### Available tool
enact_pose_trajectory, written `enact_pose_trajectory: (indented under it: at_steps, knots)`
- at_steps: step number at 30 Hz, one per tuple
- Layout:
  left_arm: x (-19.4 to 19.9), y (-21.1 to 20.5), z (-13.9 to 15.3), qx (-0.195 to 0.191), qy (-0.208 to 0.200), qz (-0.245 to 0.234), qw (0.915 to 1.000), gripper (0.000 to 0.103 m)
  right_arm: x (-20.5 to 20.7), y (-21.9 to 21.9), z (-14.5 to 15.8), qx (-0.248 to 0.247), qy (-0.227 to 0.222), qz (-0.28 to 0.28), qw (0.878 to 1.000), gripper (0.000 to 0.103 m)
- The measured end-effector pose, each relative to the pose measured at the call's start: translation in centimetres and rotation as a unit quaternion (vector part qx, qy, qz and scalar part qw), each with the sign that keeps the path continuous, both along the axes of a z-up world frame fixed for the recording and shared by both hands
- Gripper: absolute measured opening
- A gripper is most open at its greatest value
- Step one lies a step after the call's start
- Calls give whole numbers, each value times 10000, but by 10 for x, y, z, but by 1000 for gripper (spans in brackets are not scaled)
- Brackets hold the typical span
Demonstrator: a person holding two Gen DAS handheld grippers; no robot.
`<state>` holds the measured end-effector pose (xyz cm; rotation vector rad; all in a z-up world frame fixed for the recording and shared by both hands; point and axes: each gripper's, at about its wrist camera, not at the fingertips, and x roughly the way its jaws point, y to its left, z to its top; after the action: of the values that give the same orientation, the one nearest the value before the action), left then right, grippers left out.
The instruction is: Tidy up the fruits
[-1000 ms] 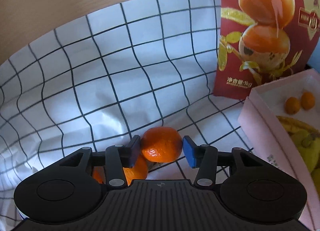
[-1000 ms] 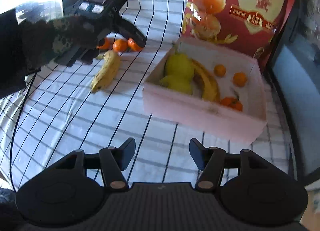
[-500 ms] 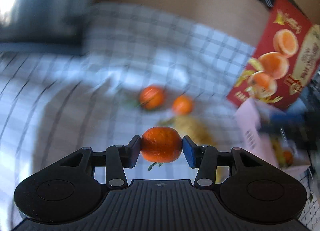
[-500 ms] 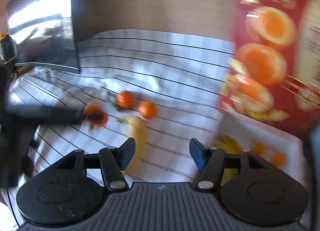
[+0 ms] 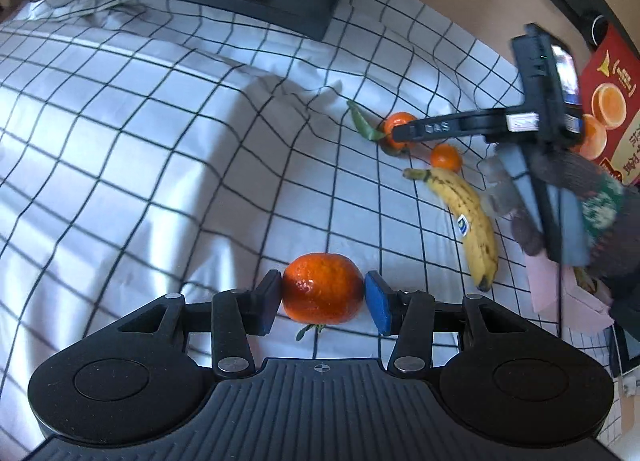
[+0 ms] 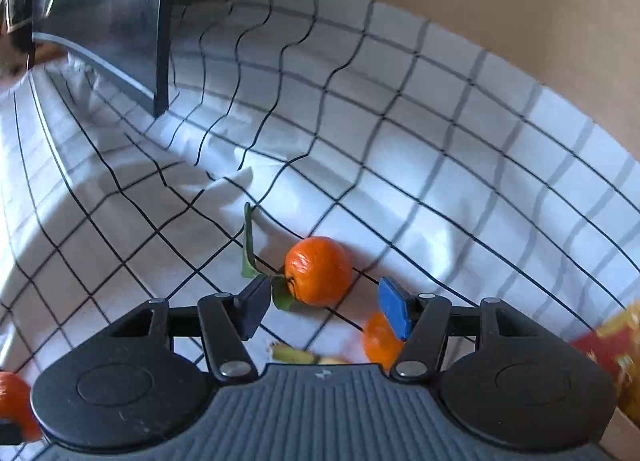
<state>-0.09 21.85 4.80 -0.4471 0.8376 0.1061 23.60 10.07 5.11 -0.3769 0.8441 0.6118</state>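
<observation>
Left wrist view: a mandarin point(image 5: 323, 288) was clamped between the pads of the left gripper point(image 5: 323, 297), lifted over the checked cloth point(image 5: 160, 121); the banana point(image 5: 464, 217) lay ahead-right, pointing away.

Right wrist view: the right gripper point(image 6: 324, 311) was held unclenched and empty, a leafy mandarin point(image 6: 318, 271) just ahead between its tips, open cloth beyond.

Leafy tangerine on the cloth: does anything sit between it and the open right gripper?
Nothing visible does. The leafy tangerine lies on the checked cloth just ahead of the right gripper, whose fingers stand open and empty.
</observation>
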Motion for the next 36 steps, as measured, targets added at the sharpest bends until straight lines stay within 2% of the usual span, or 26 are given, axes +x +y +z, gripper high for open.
enact_pose_trajectory:
  at_steps: [4, 8, 10, 12, 15, 19, 24, 31, 36]
  knots:
    - [-8, 4, -1, -12, 45, 9, 10000, 51, 14, 11, -4, 320, 379, -249, 9985, 60]
    - [-11, 6, 2, 58, 64, -31, 10000, 51, 29, 17, -8, 374, 471, -753, 9953, 60]
    - [-12, 6, 5, 124, 59, -83, 9999, 51, 34, 17, -15, 328, 695, -862, 9933, 55]
    - [-11, 6, 6, 156, 53, -135, 9998, 51, 36, 17, -22, 255, 847, -937, 9917, 44]
    - [-9, 5, 8, 164, 30, -200, 9997, 51, 31, 11, -18, 250, 917, -885, 9915, 43]
    - [-3, 0, 9, 100, -24, -327, 9994, 51, 4, -9, 9, 569, 1013, -668, 9910, 43]
    - [2, -13, 5, 31, -60, -646, 9979, 51, -59, -42, 28, 768, 1679, -276, 9824, 43]
    - [-1, -30, -13, -113, 73, -1016, 9947, 51, -139, -86, 13, 658, 2411, -399, 9674, 43]
    - [2, -35, -14, -39, -21, -1069, 9943, 51, -162, -98, -6, 784, 2608, -695, 9597, 44]
